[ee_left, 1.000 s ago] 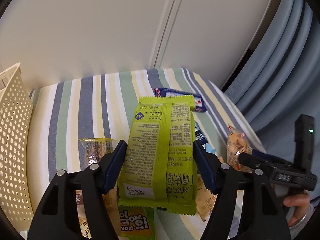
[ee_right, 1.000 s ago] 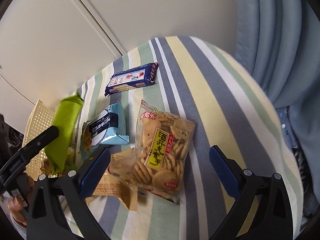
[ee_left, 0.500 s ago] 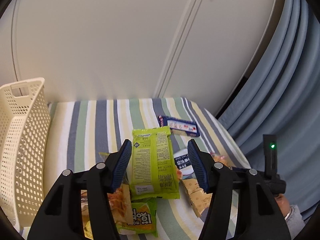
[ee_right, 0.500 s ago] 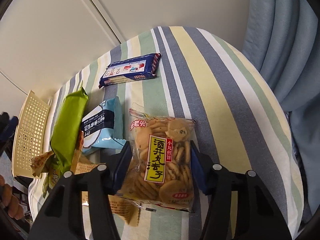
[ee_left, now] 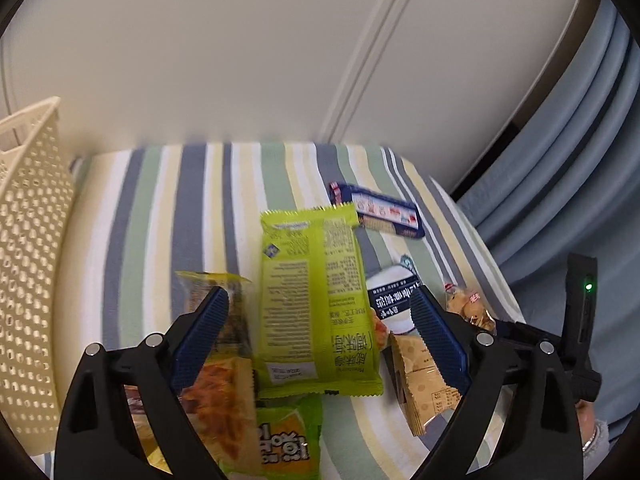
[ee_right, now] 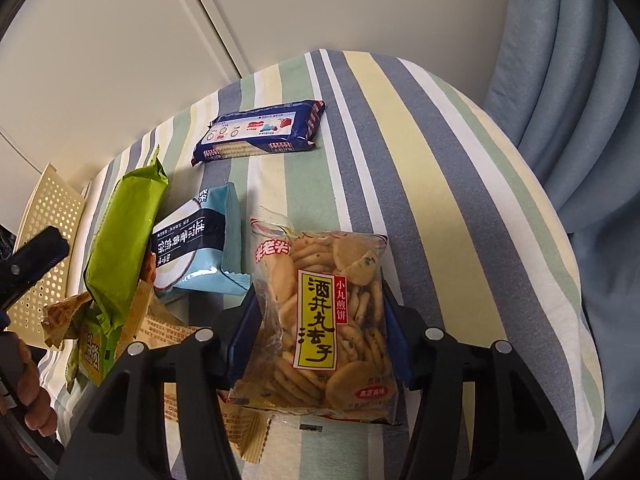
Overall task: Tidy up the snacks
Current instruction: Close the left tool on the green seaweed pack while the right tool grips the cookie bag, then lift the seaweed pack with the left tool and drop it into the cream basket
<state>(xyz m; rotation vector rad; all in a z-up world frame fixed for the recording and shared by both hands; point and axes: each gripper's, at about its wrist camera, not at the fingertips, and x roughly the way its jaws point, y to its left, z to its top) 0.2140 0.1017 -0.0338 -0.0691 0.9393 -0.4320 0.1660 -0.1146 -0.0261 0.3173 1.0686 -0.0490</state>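
Fingers of the right gripper (ee_right: 316,332) pinch the lower half of a clear bag of small round crackers (ee_right: 322,316), with the bag's top reaching out over the striped cloth (ee_right: 460,184). The left gripper (ee_left: 318,336) is spread wide, its blue pads apart on either side of a green packet (ee_left: 316,304); neither pad touches it in the left wrist view. That packet lies on top of a heap of other snacks: a yellow-green pack (ee_left: 288,436) under its near end, an orange-printed bag (ee_left: 224,404) to its left, and a tan wrapper (ee_left: 420,380) to its right. A light blue packet (ee_right: 200,244) lies between the green one and the cracker bag, and a dark blue biscuit pack (ee_right: 260,132) sits farther back, apart from the rest. A cream perforated basket (ee_left: 28,264) stands at the left edge of the cloth; only its outer wall shows, so its contents cannot be made out. Part of a hand (ee_right: 28,392) is cut off at the frame's lower left. The left wrist view is blurred, so the print on the packets is hard to read.
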